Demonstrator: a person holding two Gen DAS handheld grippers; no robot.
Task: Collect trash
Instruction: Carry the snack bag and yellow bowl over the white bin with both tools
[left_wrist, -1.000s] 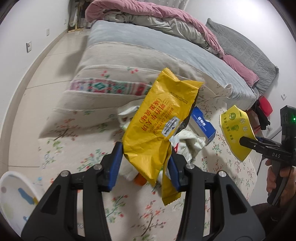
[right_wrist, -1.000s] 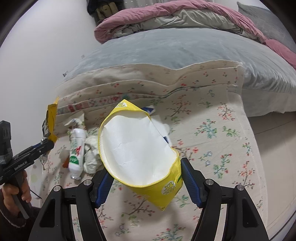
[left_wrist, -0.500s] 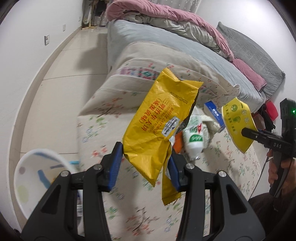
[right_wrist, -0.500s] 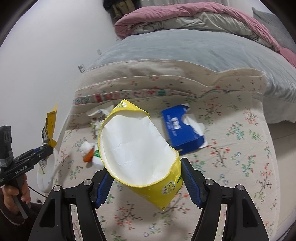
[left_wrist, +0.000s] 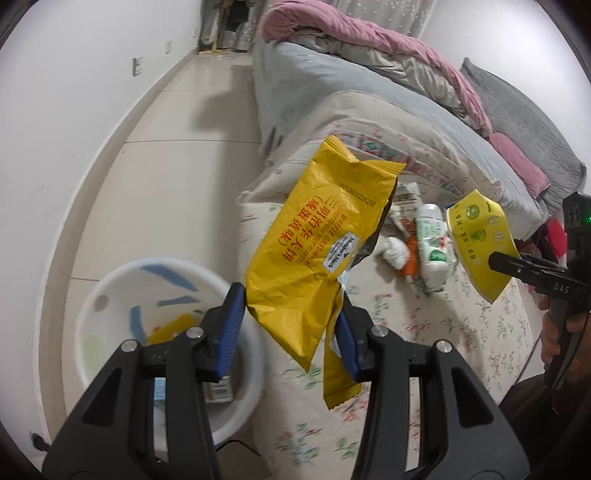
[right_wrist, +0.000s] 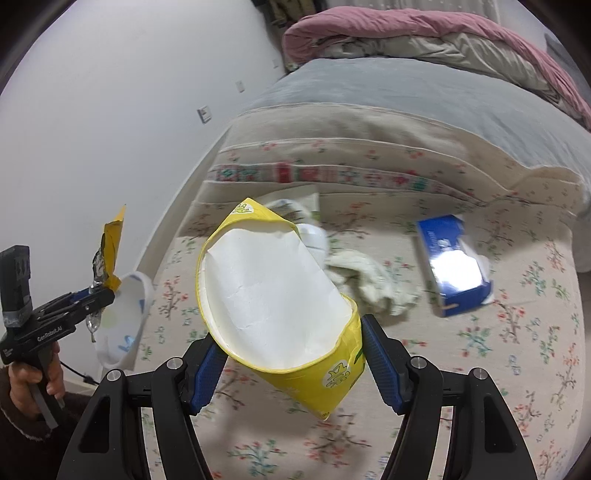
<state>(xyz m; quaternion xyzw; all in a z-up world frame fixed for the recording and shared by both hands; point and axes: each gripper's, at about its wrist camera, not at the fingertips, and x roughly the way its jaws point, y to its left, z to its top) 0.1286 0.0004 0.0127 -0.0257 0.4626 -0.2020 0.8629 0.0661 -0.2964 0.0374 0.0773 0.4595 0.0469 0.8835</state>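
My left gripper is shut on a yellow snack bag and holds it in the air beside a white bin on the floor at lower left. The bin holds some wrappers. My right gripper is shut on a crushed yellow paper cup above the floral bedspread. The cup also shows in the left wrist view, and the snack bag in the right wrist view. A white bottle, an orange scrap and crumpled white paper lie on the bedspread.
A blue tissue box lies on the bedspread at the right. A grey sheet and pink duvet cover the far bed. The tiled floor runs along the white wall at left.
Both grippers have swung left with their loads. The white bin has come further into the left wrist view, now under the left fingers. The tissue box has slid right in the right wrist view.
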